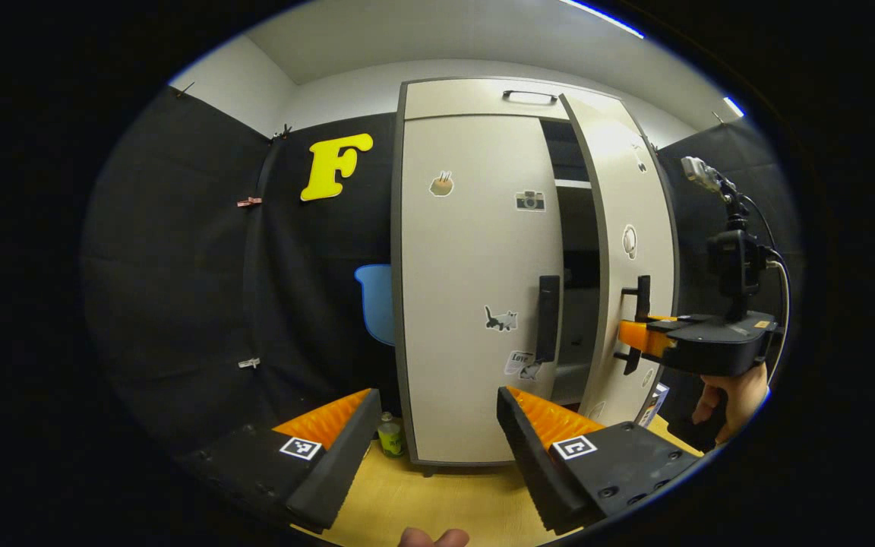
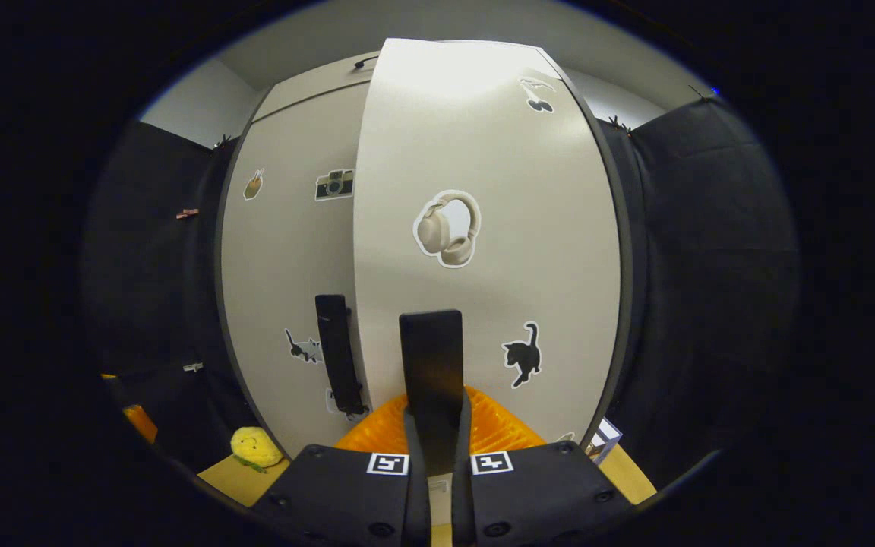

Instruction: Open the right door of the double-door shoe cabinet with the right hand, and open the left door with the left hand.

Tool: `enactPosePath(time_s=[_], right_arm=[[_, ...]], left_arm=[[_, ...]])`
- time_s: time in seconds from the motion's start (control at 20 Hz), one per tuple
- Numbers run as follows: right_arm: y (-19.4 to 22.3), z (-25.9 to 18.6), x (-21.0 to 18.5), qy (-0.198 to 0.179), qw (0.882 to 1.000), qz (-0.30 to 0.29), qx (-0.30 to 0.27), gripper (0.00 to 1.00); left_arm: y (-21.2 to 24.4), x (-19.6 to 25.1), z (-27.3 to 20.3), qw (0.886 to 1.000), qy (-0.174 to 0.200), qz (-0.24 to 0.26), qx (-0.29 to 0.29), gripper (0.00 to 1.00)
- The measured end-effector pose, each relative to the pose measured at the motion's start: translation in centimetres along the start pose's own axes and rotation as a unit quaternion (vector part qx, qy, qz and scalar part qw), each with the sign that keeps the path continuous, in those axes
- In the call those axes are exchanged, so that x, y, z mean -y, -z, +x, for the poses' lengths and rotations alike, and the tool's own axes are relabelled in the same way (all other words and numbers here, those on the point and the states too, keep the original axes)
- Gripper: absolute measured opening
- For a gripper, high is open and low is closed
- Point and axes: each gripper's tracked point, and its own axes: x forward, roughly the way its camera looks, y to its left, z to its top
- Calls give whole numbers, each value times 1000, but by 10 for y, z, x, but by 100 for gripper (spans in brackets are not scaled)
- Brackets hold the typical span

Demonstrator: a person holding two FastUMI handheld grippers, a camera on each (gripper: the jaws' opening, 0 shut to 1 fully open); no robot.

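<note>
Now right gripper (image 2: 437,425) clamps the right door handle (image 2: 431,357); left gripper (image 1: 437,425) gapes.

My left gripper (image 1: 434,433) has black housings with ribbed inner faces, small screws, and a square black-and-white marker on each side. My right gripper (image 2: 435,425) carries the same paired markers and screws. In the left gripper view, at three o'clock, its black body bears a stalked camera and a cable.
</note>
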Motion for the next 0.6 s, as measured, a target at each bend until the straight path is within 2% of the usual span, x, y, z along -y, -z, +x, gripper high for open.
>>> enactPosePath(time_s=[0.6], right_arm=[[-6, -36, 39, 13, 1000, 24, 7, 14]], left_arm=[[-10, 60, 9, 1000, 27, 8, 0, 95]])
